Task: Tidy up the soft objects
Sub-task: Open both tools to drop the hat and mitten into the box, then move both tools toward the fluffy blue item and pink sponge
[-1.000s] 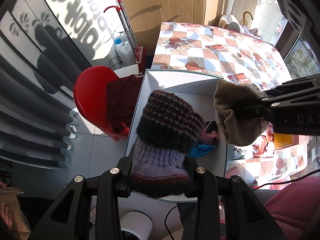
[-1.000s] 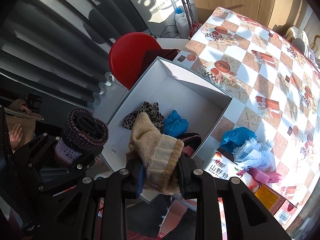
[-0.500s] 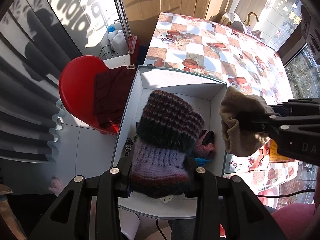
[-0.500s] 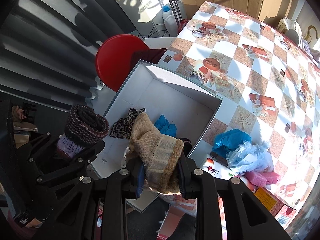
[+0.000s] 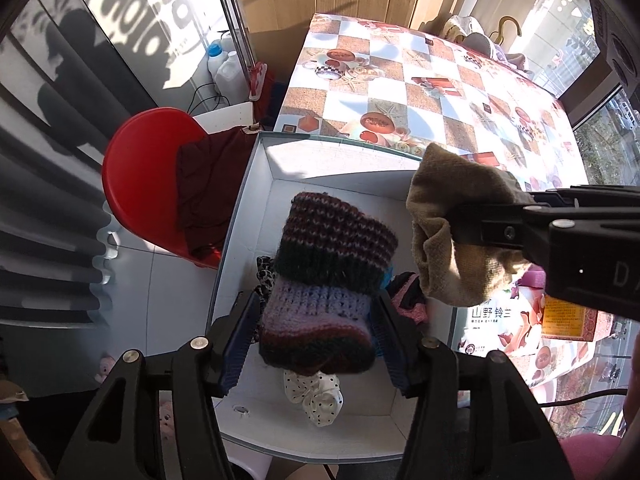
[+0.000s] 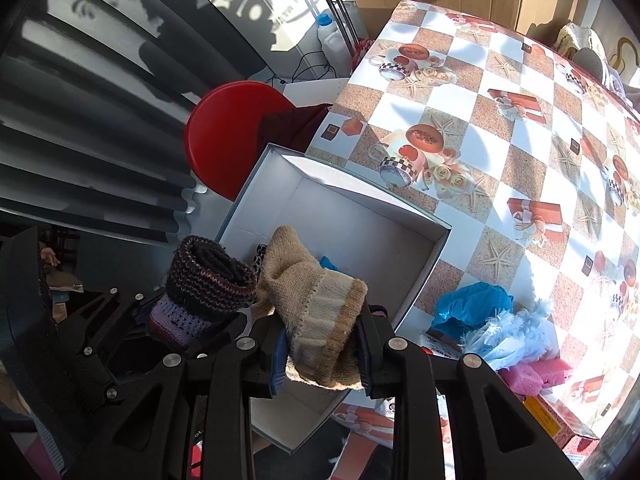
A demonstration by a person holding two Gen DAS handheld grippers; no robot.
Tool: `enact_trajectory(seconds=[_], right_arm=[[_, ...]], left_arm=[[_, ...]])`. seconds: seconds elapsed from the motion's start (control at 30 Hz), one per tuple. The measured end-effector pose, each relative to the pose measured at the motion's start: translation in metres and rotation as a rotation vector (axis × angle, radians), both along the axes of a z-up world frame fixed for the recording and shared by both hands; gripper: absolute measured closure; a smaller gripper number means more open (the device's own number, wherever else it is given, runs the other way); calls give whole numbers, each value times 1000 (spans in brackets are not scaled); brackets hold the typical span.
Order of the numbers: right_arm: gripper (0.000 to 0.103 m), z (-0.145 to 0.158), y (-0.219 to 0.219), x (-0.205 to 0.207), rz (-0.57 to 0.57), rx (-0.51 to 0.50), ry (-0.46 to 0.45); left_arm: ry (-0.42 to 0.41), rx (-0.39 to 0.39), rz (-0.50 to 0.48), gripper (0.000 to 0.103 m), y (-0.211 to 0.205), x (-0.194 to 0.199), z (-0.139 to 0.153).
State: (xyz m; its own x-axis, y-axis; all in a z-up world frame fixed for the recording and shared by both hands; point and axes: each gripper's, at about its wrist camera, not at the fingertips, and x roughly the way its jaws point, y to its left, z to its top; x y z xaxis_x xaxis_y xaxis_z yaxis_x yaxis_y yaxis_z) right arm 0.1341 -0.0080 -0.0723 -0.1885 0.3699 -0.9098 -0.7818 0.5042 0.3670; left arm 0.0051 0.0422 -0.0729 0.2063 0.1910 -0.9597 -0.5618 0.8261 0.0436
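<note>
A white cardboard box [image 5: 280, 152] [image 6: 360, 196] sits at the table's near corner, below both grippers. My left gripper [image 5: 316, 312] hangs over it, its jaws opening. A striped purple and dark knitted piece [image 5: 328, 276] [image 6: 208, 280] sits loosely between them, with a gap at the left pad. My right gripper [image 6: 320, 344] holds a beige knitted piece [image 6: 316, 304] [image 5: 452, 240] just right of the striped one; its jaws are opening but the pads still touch the wool. In the box lie a white polka-dot bow [image 5: 316, 396], a leopard-print cloth, a blue cloth and a pink and black item.
A red stool [image 5: 144, 176] with a dark red cloth [image 5: 208, 188] stands left of the box. The table [image 5: 420, 80] has a checkered cloth. Right of the box lie a blue bag [image 6: 472, 304], white feathery stuff [image 6: 516, 332] and a pink sponge [image 6: 536, 372]. Bottles [image 5: 228, 68] stand on the floor.
Both grippers have sunk closer to the box. The left jaws have spread wide and the striped knit now sits loose between them. The right jaws have widened a little around the beige knit.
</note>
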Motion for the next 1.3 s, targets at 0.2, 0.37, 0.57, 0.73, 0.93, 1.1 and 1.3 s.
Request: enact_trajectory(seconds=[0.2, 0.37, 0.57, 0.73, 0.93, 1.1, 1.3], right_arm=[[14, 4, -7, 10, -29, 24, 11], [0, 6, -35, 35, -96, -10, 27], [0, 15, -104, 82, -245, -53, 62], [0, 17, -166, 122, -379, -91, 62], [0, 3, -231, 154, -510, -116, 81], [0, -22, -272, 169, -572, -139, 127], [0, -66, -299, 184, -596, -189, 219]], left_arm=[[-45, -14, 10, 0, -2, 1, 1], [-98, -24, -25, 0, -7, 12, 8], [-96, -22, -194, 0, -41, 55, 15], [-38, 0, -386, 0, -90, 103, 6], [105, 48, -632, 0, -145, 161, -33], [245, 60, -750, 0, -166, 200, -75], [376, 31, -837, 0, -177, 219, -113]])
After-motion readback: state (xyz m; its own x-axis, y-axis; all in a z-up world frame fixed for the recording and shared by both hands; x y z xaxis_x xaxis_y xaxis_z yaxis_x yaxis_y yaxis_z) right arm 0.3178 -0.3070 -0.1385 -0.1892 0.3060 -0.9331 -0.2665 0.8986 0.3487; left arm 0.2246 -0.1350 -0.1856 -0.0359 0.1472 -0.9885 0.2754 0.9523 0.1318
